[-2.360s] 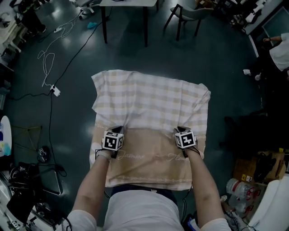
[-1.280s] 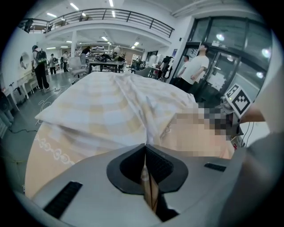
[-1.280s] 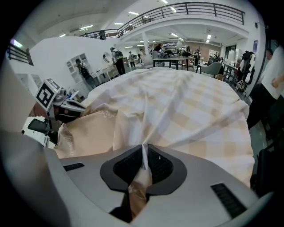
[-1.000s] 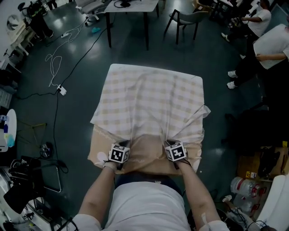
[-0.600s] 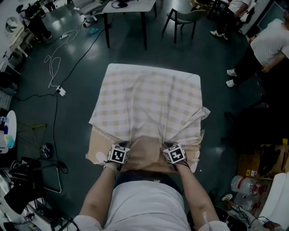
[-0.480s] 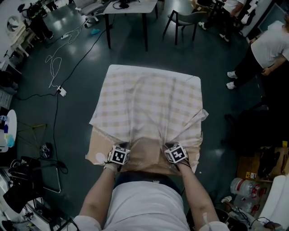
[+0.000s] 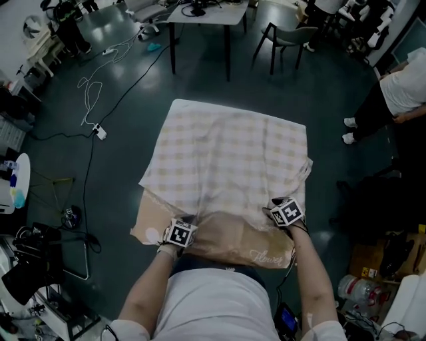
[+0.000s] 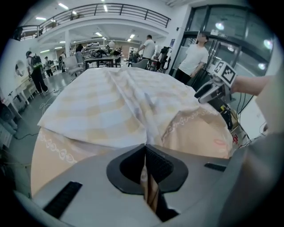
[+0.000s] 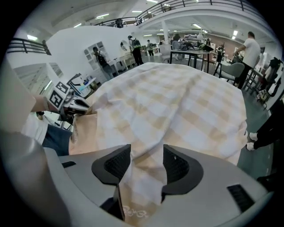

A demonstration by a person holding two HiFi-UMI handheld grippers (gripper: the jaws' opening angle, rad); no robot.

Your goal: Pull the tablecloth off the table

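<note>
Left gripper view: left tongs (image 8: 145, 154) clamped on a tablecloth (image 8: 97, 102) fold. Right tongs (image 9: 147, 162) have just been opening, now wide (tablecloth lies loose between them).

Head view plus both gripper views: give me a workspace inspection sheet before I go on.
surface: fully draped; tan under-cloth bared along the near edge.
job's things: checked tablecloth bunched toward the person, covering most of the top.
clutter: nothing seen on the cloth.
grippers: left gripper shut on a tablecloth fold; right gripper open, jaws have just been opening, cloth loose between them.
cables: white cable and power strip on the floor, far left.
surroundings: desk, chair, standing person beyond.
</note>
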